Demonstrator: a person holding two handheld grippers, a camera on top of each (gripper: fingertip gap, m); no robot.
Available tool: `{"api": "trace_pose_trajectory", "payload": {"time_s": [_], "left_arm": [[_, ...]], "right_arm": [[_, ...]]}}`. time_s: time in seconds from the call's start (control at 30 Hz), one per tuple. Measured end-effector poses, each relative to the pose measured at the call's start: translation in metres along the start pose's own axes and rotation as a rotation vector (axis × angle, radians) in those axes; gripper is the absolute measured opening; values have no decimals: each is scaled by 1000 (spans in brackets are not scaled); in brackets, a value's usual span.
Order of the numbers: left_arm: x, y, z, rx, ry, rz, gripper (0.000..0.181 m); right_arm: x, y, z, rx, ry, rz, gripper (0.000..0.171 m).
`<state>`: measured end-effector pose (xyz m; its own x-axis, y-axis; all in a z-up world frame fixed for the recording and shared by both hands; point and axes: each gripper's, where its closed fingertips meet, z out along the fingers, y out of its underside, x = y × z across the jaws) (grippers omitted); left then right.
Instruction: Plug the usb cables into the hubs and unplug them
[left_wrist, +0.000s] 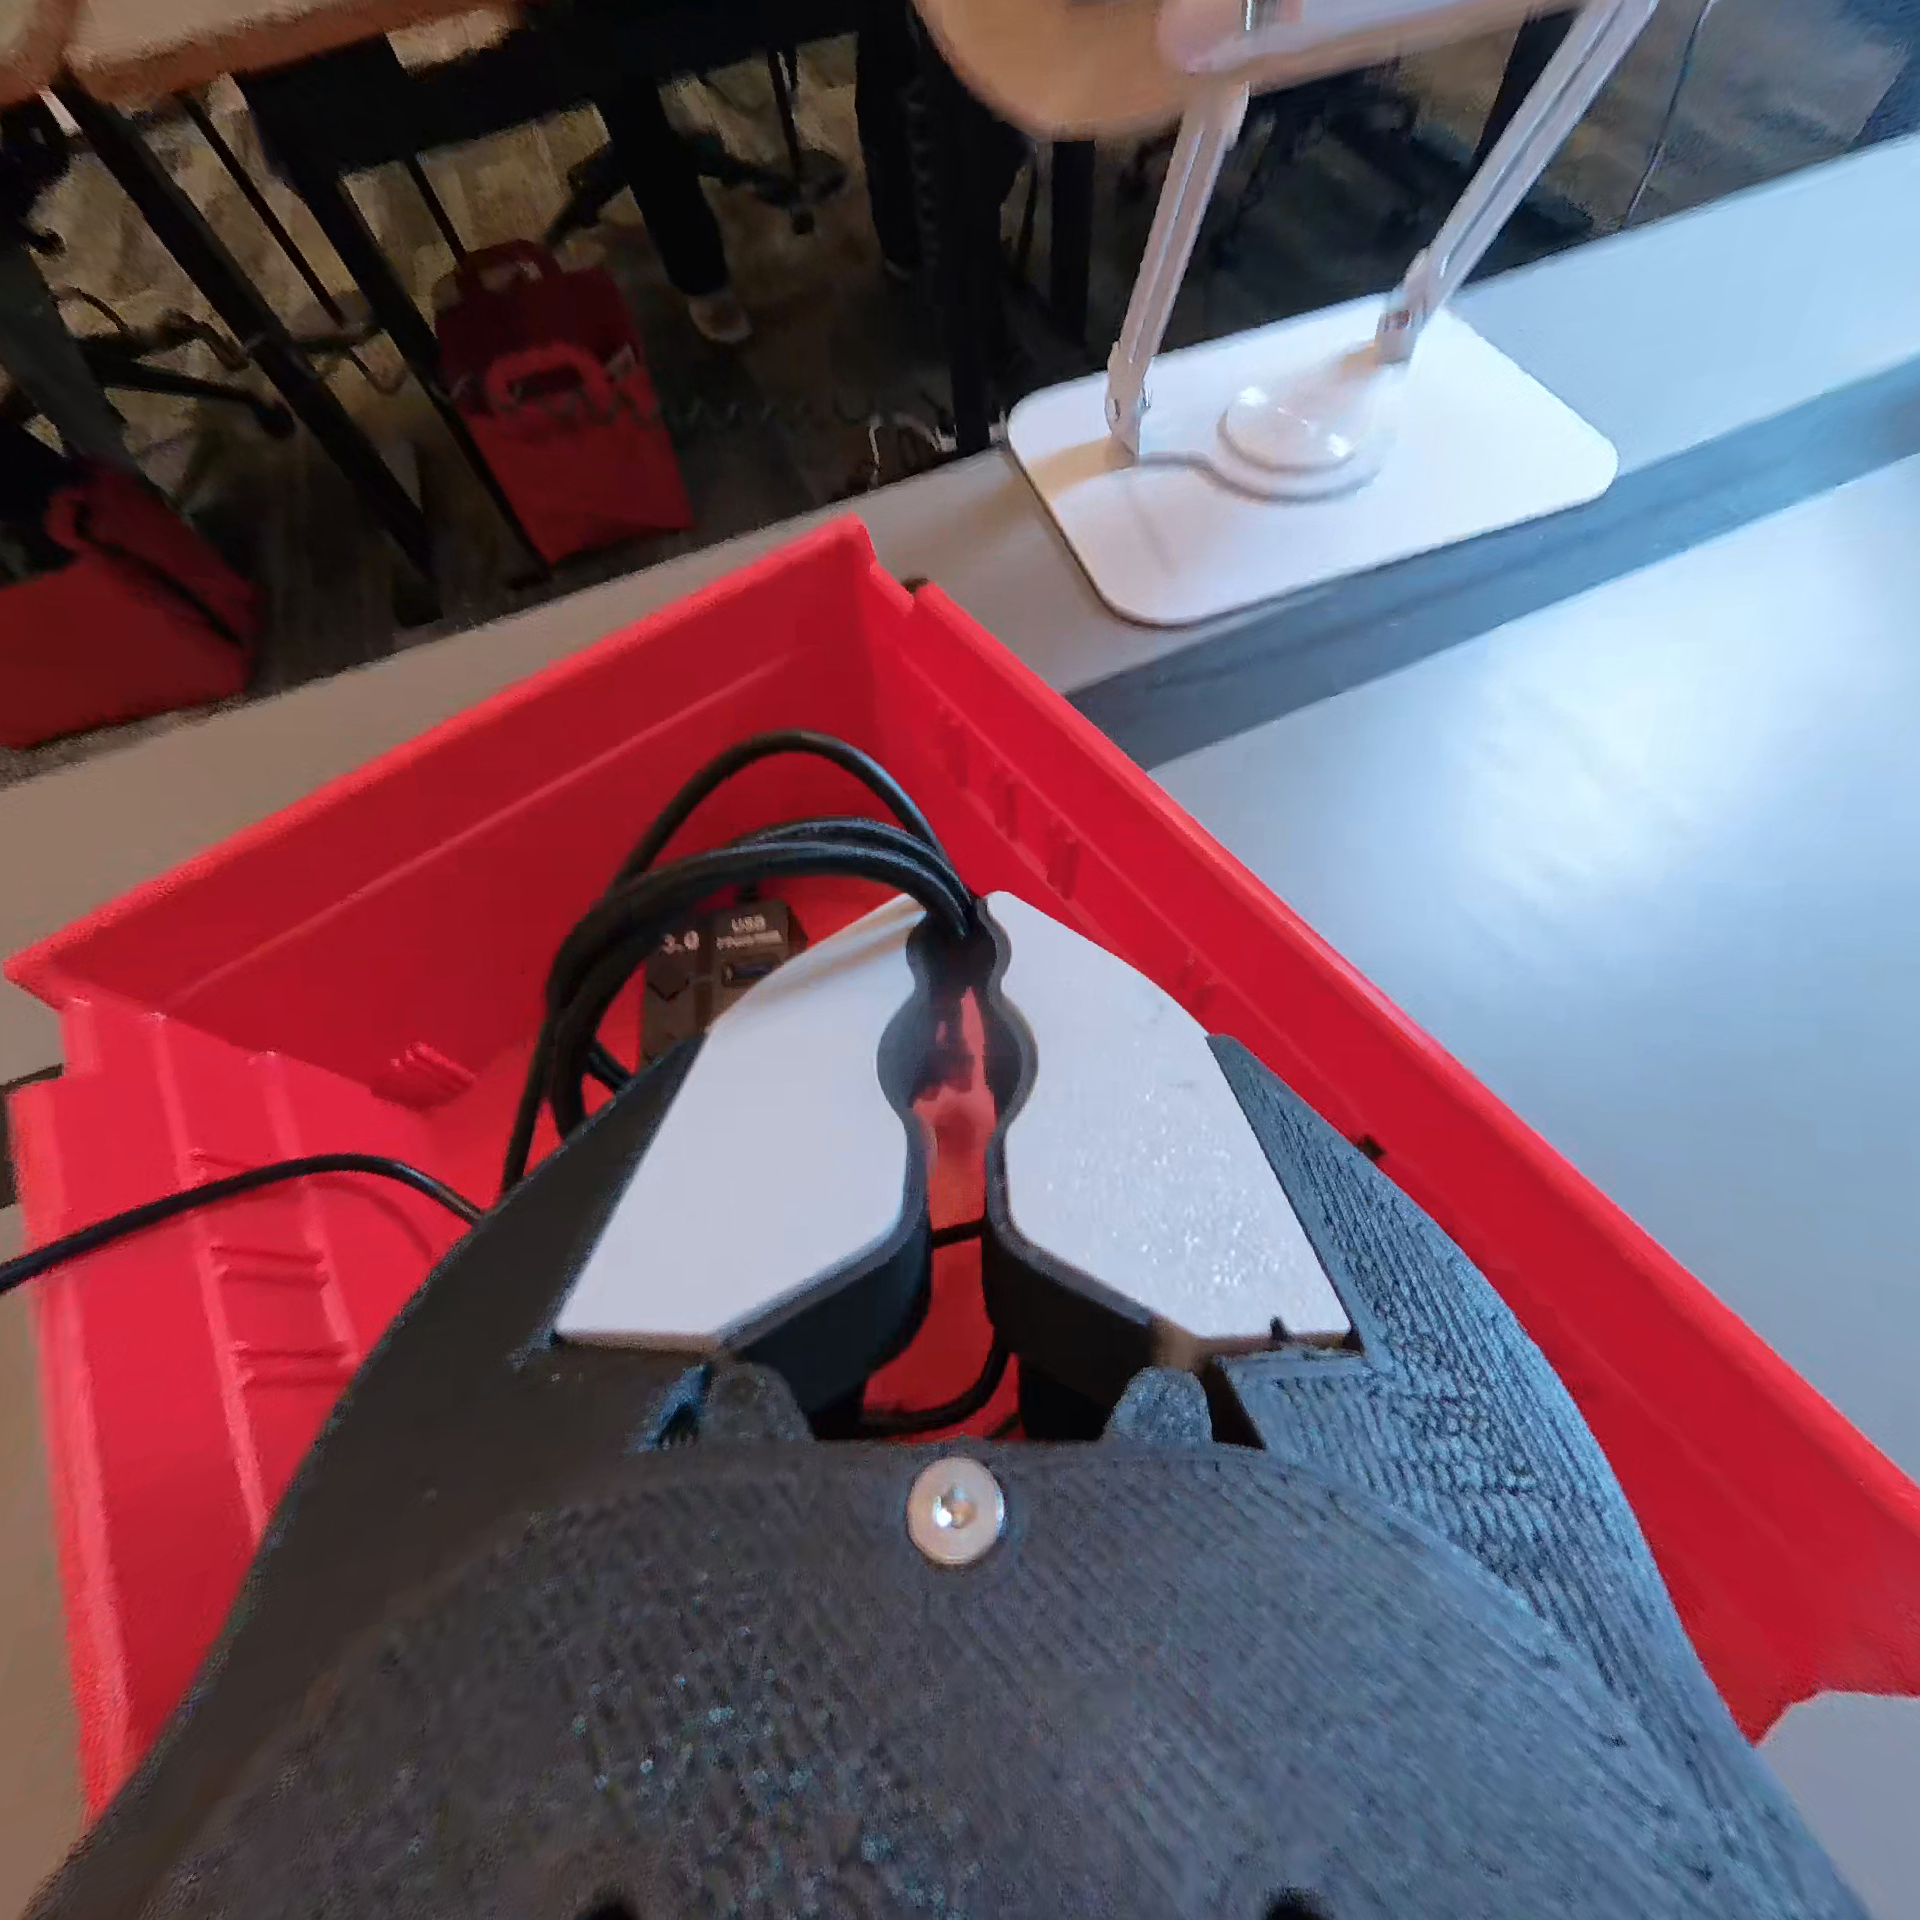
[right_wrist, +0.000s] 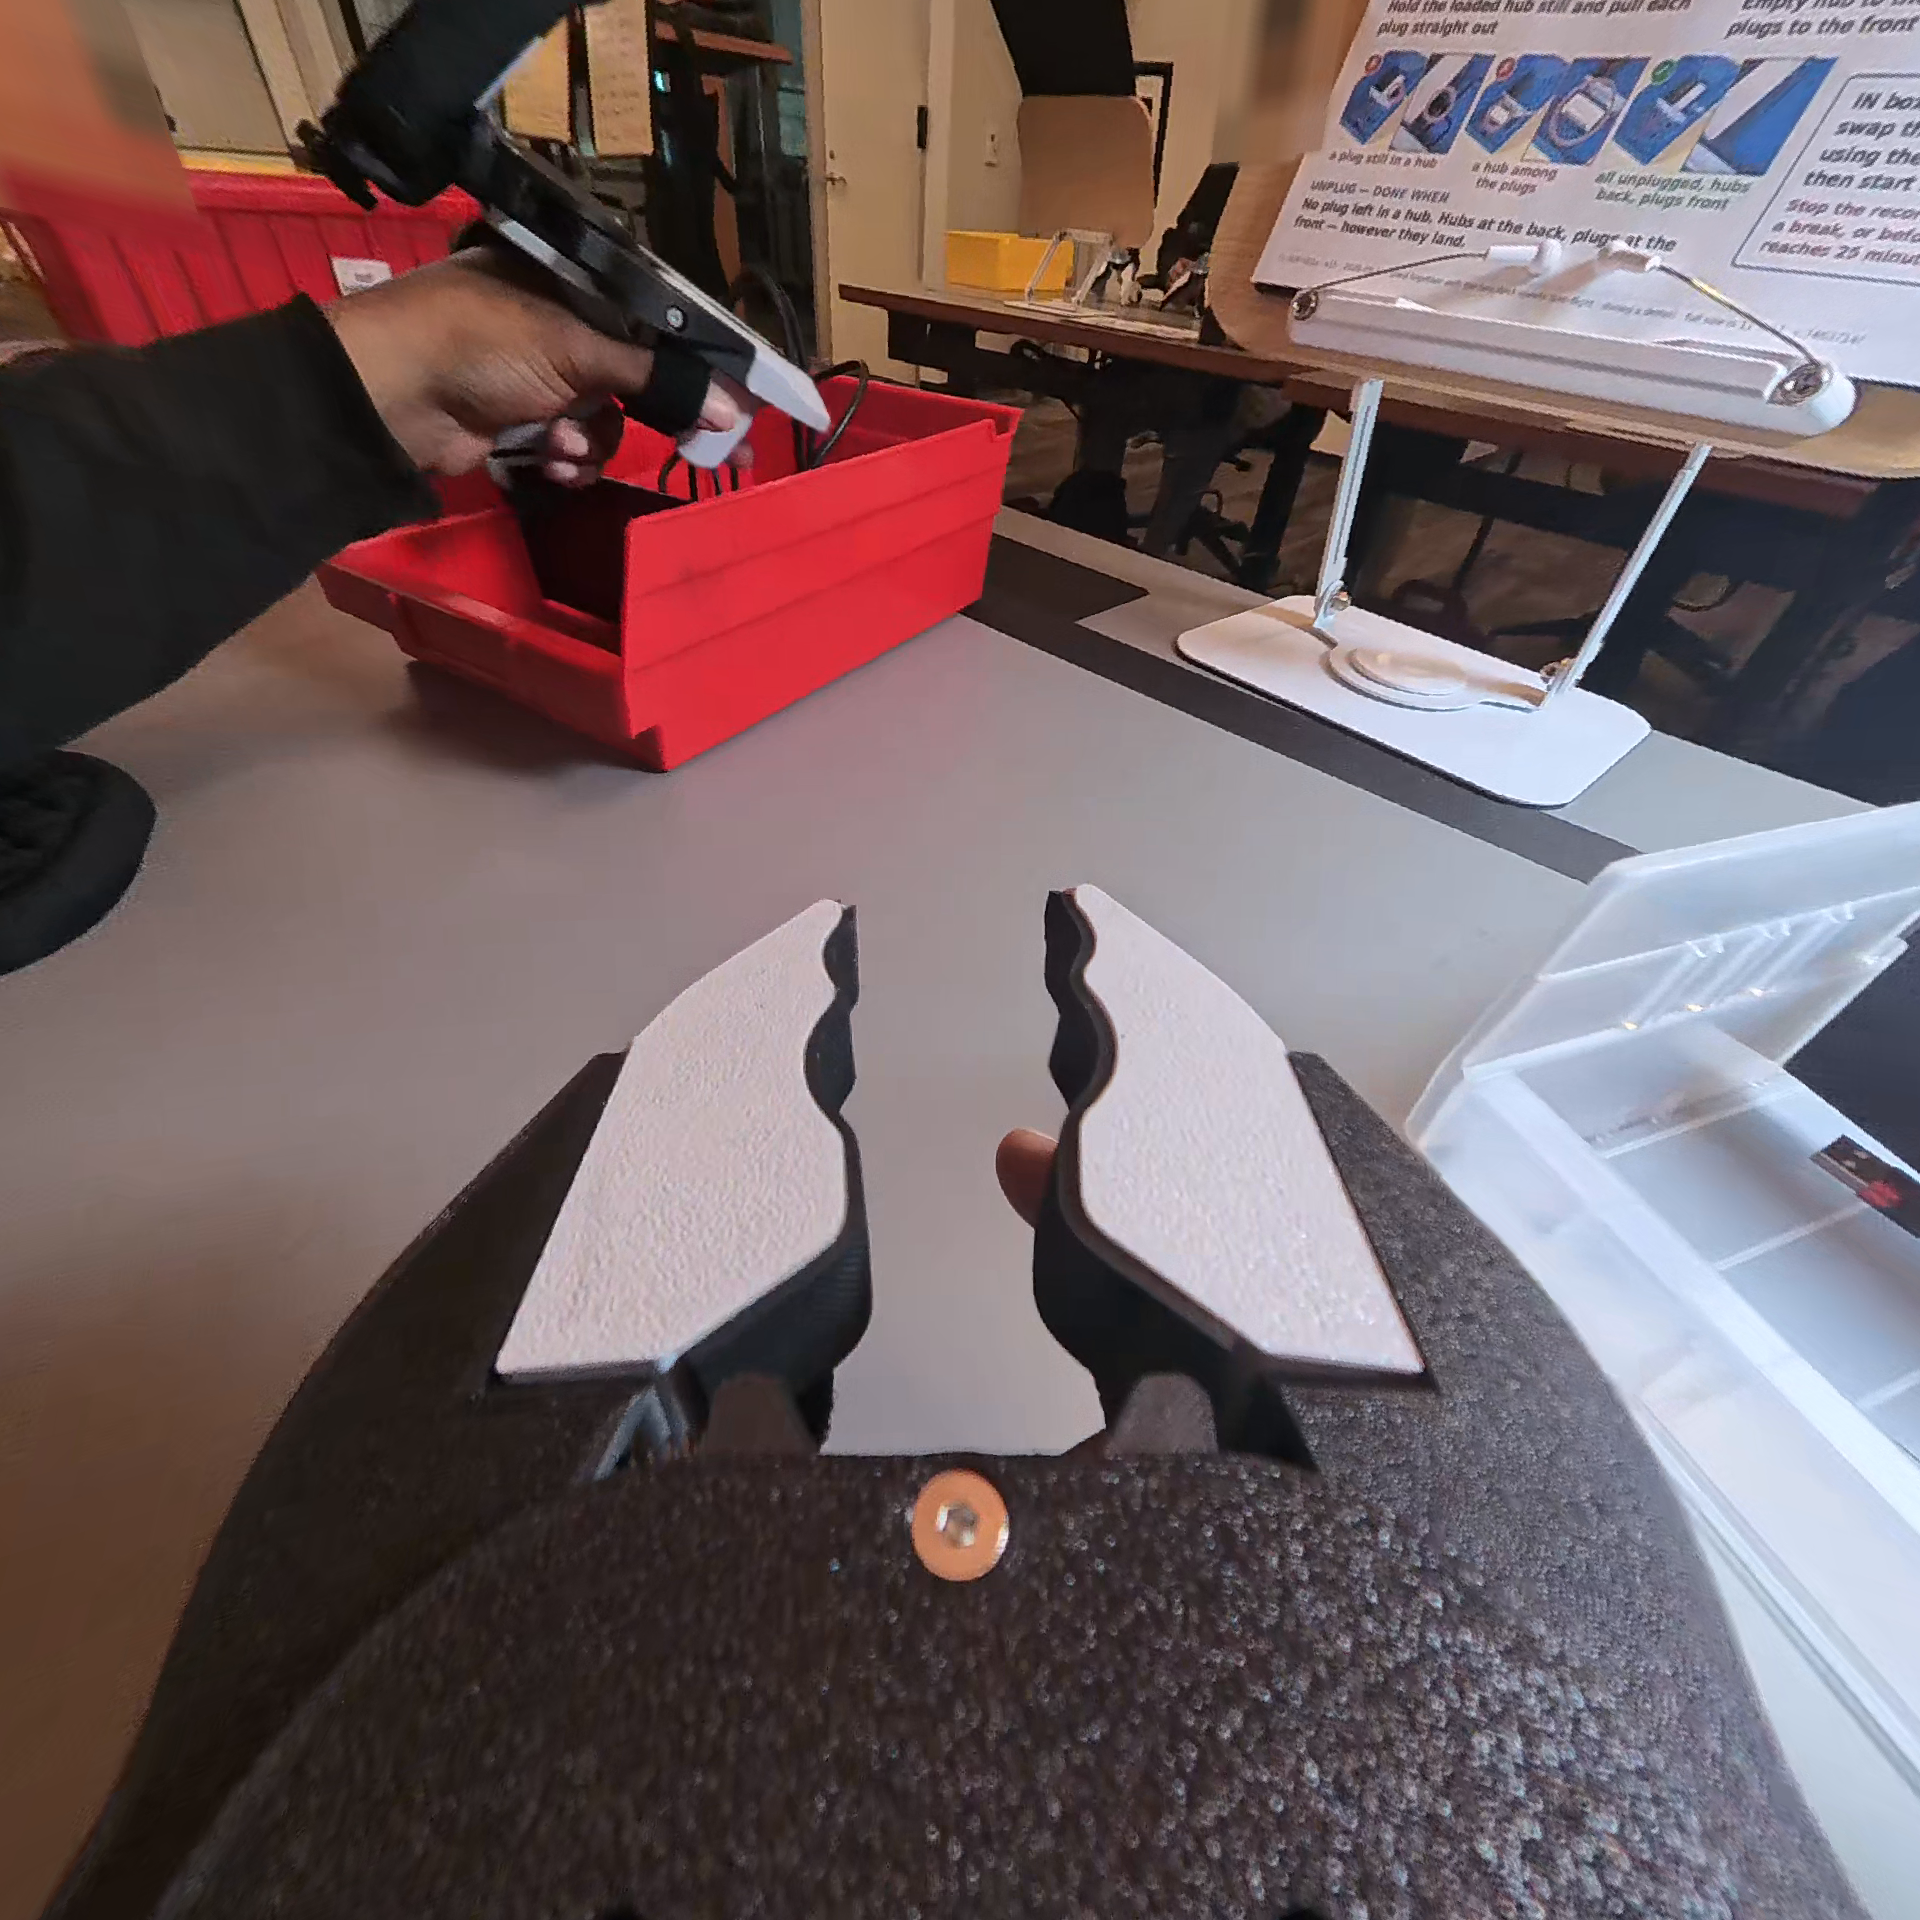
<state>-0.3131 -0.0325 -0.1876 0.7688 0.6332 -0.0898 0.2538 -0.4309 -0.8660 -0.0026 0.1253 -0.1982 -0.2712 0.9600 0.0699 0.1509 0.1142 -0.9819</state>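
My left tongs (left_wrist: 961, 935) pinch a bundle of black usb cables (left_wrist: 821, 847) over the red bin (left_wrist: 1299, 997), above a black hub (left_wrist: 717, 961). My right tongs (right_wrist: 951, 914) hover spread above the grey tabletop (right_wrist: 416, 987).

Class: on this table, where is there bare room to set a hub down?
Bare grey table lies between the red bin, white stand base and clear plastic case. The bin is crowded with black cables, pinched by the left gripper.
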Motion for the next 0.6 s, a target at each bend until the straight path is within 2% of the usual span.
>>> {"api": "trace_pose_trajectory", "payload": {"time_s": [0.17,0.3,0.47,0.6], "left_arm": [[-9,-61,-69,264,25,-48,4],[8,-102,-133,454,85,-7,4],[52,-126,-189,549,224,81,4],[93,-137,-231,615,336,161,4]], "right_arm": [[14,-2,-5,6,45,-22,31],[17,2,-5,-6,54,-17,29],[12,3,-3,-2,49,-37,27],[-15,-14,3,35,-51,-90,28]]}}
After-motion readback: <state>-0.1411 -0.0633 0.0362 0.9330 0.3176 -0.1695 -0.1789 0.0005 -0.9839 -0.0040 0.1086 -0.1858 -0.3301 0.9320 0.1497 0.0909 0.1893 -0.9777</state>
